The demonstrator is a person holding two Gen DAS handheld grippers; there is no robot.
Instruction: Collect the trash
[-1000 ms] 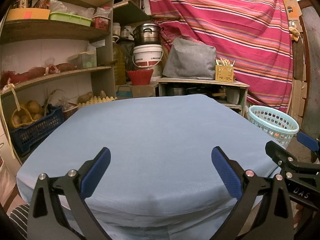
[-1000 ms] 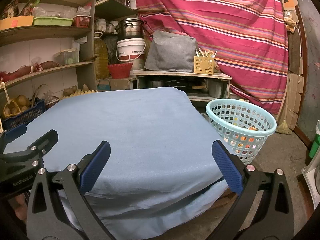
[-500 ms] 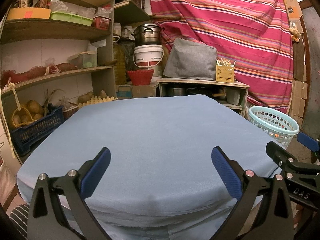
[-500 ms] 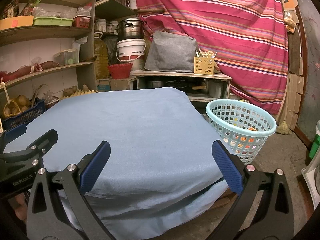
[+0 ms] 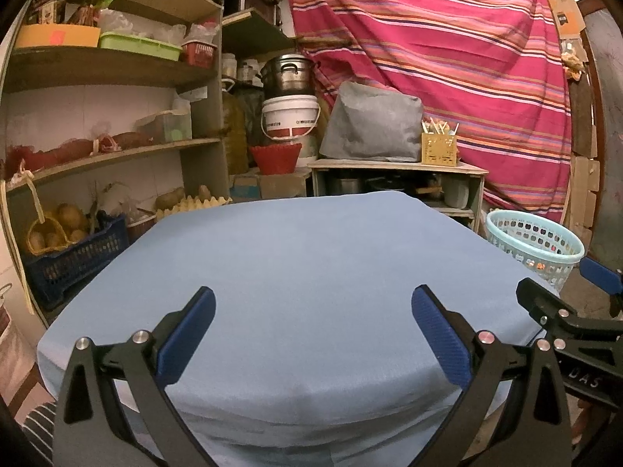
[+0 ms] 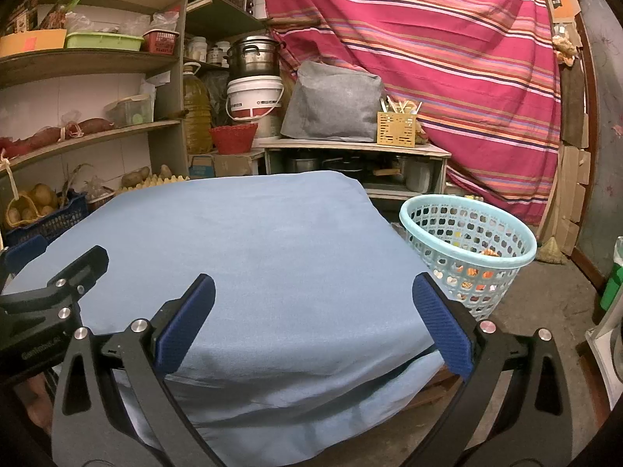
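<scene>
A pale turquoise plastic basket stands on the floor to the right of the table, with bits of coloured trash at its bottom; the same basket shows at the right of the left wrist view. The table carries a light blue cloth with nothing on it. My left gripper hangs open over the near edge of the table. Over the table's near right corner my right gripper is open too, nothing between its blue pads. Each gripper shows at the side of the other's view.
Wooden shelves with boxes, sweet potatoes and a blue crate of potatoes line the left wall. A low shelf behind the table holds a grey bag, a white bucket and pots. A striped red cloth hangs at the back.
</scene>
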